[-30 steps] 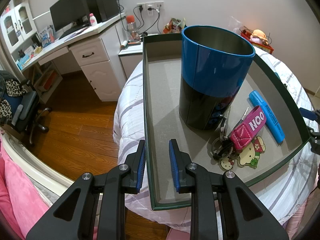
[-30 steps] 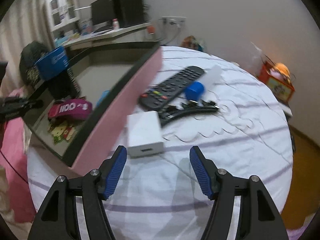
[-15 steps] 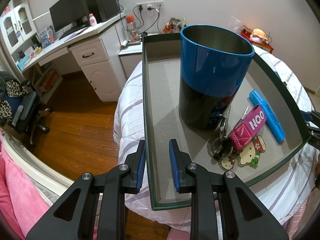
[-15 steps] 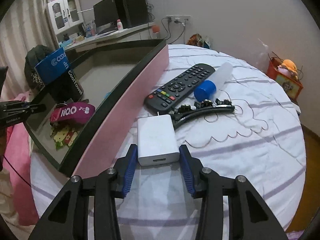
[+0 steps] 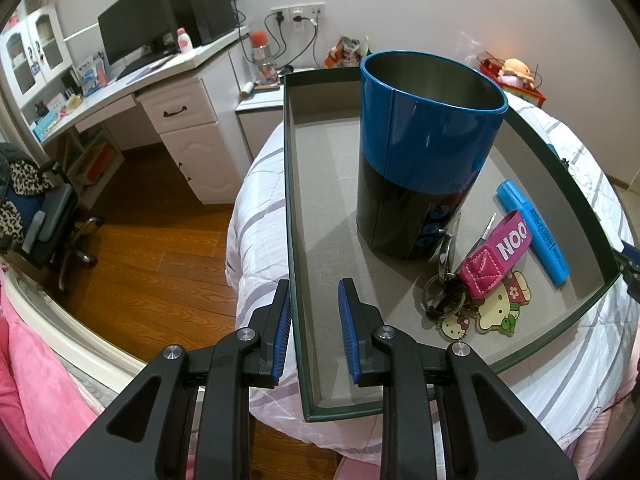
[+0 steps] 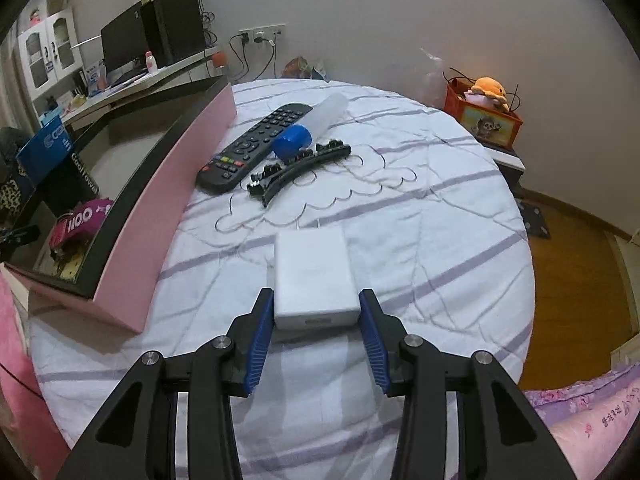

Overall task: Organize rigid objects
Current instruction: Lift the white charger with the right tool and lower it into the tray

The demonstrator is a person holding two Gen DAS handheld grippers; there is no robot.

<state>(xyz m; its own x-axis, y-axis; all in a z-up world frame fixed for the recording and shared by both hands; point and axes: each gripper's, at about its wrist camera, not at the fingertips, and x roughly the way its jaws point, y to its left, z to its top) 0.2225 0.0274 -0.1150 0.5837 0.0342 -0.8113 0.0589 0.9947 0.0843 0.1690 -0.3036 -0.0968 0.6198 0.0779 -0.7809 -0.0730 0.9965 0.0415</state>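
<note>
The right gripper (image 6: 316,334) is clamping the white charger block (image 6: 314,278) between its blue pads, both pads pressing on the block's near end, and the block is sitting over the bed (image 6: 420,220) near its front edge. Farther back on the bedspread, a black remote (image 6: 253,148), a blue-capped translucent bottle (image 6: 310,126) and a black hair clip (image 6: 298,170) are lying close together, the remote just beside the pink outer wall of the tray (image 6: 160,196). The left gripper (image 5: 313,326) is straddling the tray's left rim (image 5: 289,208) near the tray's front left corner, one pad outside the wall and one inside; the inner pad is standing clear of the wall, and whether the outer one is touching it I cannot tell. Inside the tray, a blue and black tin (image 5: 424,152) is standing upright near the middle, with a pink keychain bundle (image 5: 478,276) touching its base toward the front right corner and a blue marker (image 5: 532,230) lying along the right wall.
</note>
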